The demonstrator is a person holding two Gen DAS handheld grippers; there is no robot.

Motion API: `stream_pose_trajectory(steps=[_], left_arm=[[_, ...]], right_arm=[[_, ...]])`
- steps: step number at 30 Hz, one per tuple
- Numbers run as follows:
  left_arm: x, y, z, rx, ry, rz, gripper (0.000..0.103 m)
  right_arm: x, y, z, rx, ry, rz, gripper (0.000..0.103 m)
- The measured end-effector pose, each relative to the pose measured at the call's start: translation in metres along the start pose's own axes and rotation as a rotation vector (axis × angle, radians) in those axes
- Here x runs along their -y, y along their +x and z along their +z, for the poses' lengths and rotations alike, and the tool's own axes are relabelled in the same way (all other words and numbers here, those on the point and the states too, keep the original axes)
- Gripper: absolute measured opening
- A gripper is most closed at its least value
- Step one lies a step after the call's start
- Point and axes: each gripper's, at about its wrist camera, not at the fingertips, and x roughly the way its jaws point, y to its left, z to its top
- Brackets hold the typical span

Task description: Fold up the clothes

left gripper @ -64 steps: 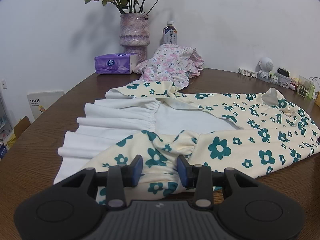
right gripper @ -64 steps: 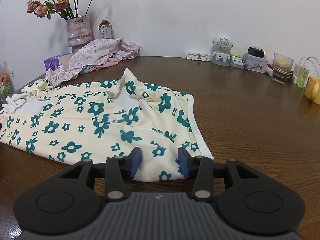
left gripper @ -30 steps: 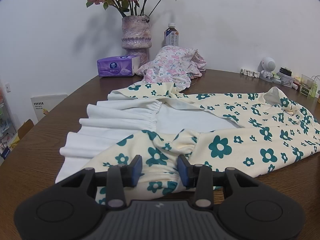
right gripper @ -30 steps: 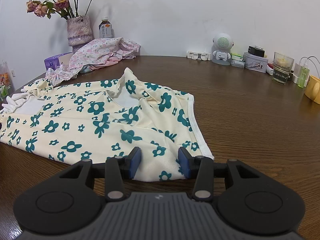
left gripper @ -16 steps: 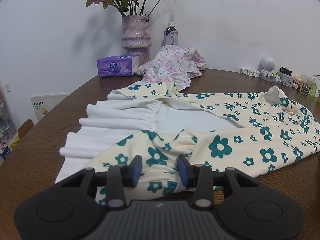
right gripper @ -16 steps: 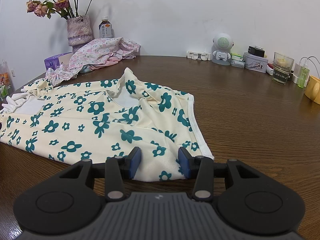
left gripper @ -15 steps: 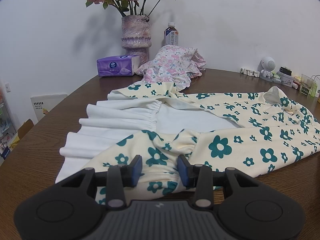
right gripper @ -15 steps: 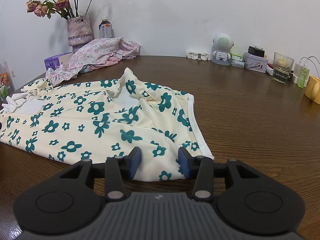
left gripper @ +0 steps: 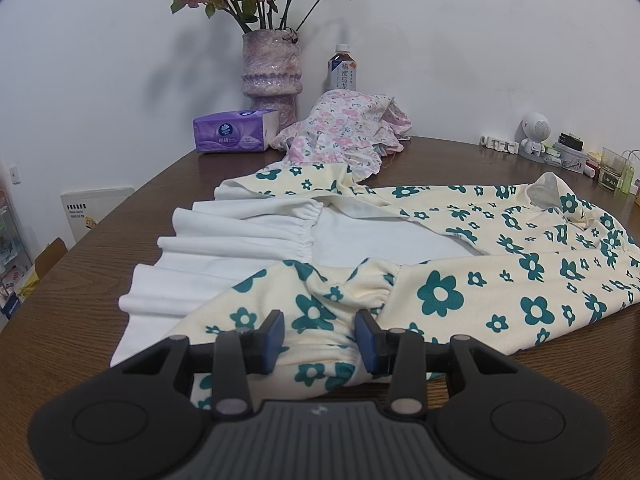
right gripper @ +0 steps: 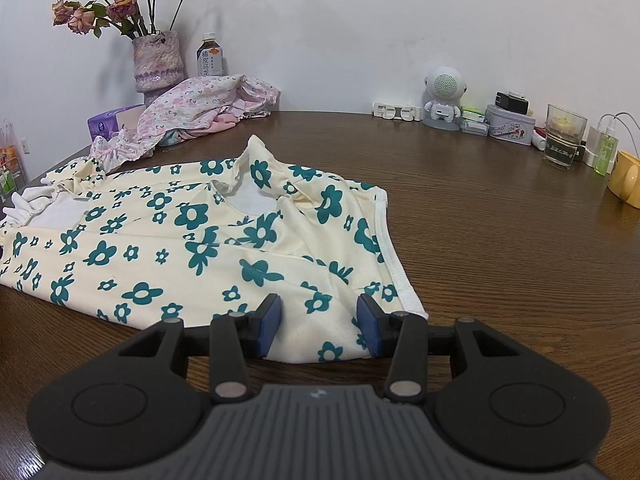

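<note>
A cream dress with green flowers lies spread on the brown wooden table, its white lining turned out at the left end. My left gripper is open at the near edge of the gathered skirt end, with bunched cloth lying between its blue pads. In the right wrist view the dress lies flat, and my right gripper is open over its near right corner by the white hem. I cannot see either pair of pads pinching the cloth.
At the back stand a vase of roses, a drink bottle, a purple tissue pack and a pink floral garment. Along the far right are a white speaker figure, a glass and a yellow cup.
</note>
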Motion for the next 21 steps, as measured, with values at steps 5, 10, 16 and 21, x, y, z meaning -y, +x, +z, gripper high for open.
stream_pose_trajectory(steps=[5, 10, 16, 21], left_arm=[[-0.0001, 0.0, 0.0, 0.0, 0.0, 0.0, 0.038], [0.0004, -0.0001, 0.0, 0.0, 0.0, 0.0, 0.037], [0.0004, -0.0003, -0.0002, 0.0, 0.0, 0.0, 0.038], [0.0005, -0.0004, 0.0, 0.0, 0.0, 0.0, 0.038]], right_arm=[[0.0, -0.0001, -0.0001, 0.0, 0.0, 0.0, 0.043], [-0.0008, 0.0, 0.0001, 0.0, -0.003, -0.001, 0.043], [-0.0011, 0.0002, 0.0, 0.0, -0.004, -0.001, 0.043], [-0.0017, 0.0, -0.0002, -0.001, -0.006, 0.0, 0.044]])
